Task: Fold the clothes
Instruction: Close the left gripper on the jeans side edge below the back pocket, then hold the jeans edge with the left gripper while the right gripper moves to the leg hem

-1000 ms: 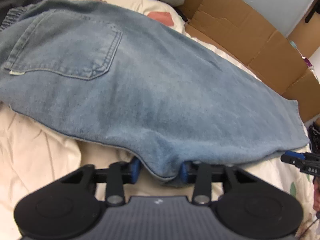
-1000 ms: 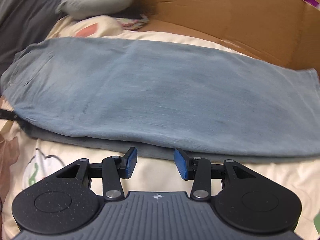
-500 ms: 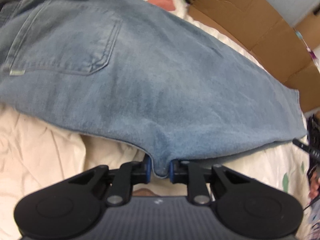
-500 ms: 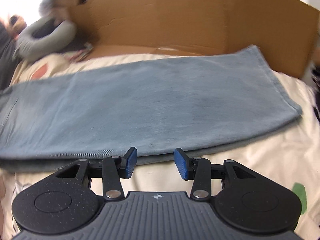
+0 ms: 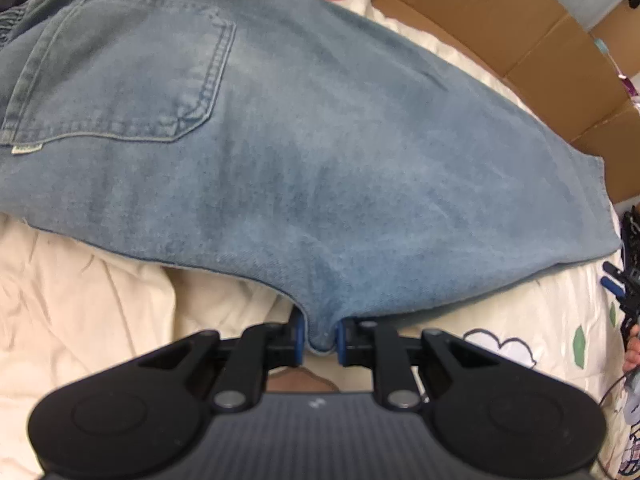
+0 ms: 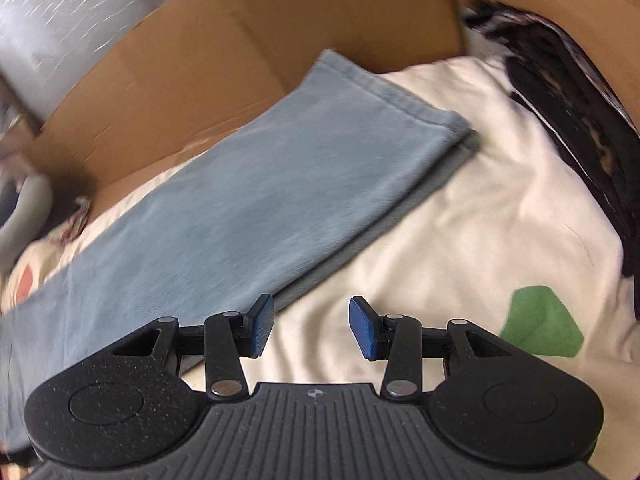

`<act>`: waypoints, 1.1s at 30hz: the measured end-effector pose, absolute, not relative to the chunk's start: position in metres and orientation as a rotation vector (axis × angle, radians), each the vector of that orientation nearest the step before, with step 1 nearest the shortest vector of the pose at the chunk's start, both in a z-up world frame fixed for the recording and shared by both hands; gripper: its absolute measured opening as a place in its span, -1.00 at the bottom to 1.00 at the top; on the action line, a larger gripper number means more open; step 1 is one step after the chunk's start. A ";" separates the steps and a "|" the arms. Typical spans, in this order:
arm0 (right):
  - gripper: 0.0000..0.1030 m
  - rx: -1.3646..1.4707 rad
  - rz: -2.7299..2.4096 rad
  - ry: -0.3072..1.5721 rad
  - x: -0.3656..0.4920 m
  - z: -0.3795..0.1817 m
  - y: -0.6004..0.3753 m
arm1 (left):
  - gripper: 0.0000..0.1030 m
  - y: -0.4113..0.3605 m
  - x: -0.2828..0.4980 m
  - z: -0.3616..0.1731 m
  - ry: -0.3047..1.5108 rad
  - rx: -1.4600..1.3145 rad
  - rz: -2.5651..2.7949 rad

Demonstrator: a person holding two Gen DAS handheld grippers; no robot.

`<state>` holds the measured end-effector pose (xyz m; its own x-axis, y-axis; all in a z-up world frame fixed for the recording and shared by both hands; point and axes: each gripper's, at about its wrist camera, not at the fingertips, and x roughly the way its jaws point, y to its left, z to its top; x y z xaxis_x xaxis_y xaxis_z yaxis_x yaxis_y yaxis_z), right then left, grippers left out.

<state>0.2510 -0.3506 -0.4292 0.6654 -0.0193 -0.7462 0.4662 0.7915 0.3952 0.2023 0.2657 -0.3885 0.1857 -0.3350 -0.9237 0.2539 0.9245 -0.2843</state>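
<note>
Denim jeans (image 5: pixel 320 168) edge pinched in downward-tilted left tongs (image 5: pixel 319 336); right tongs (image 6: pixel 312 326) gape, empty.

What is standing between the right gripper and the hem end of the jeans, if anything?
Nothing visible does. The right gripper is open and empty over bare cream bedding, and the hem end of the jeans lies flat ahead of it. The dark garment lies off to the side.
</note>
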 end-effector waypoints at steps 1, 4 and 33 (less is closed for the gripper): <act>-0.06 0.627 -0.305 0.799 0.250 -0.430 -0.356 | -0.70 0.265 0.202 -0.391 1.325 -0.067 -0.412; -0.06 0.666 -0.343 0.770 0.249 -0.429 -0.373 | -0.70 0.263 0.201 -0.398 1.337 -0.058 -0.404; -0.24 0.942 -0.491 0.524 0.264 -0.455 -0.457 | -0.69 0.247 0.211 -0.413 1.420 0.014 -0.425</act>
<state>0.2635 -0.4568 -0.4553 0.7713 -0.1647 -0.6148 0.6028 0.4991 0.6225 0.2112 0.2473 -0.4135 0.0887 -0.2772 -0.9567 0.2937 0.9251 -0.2408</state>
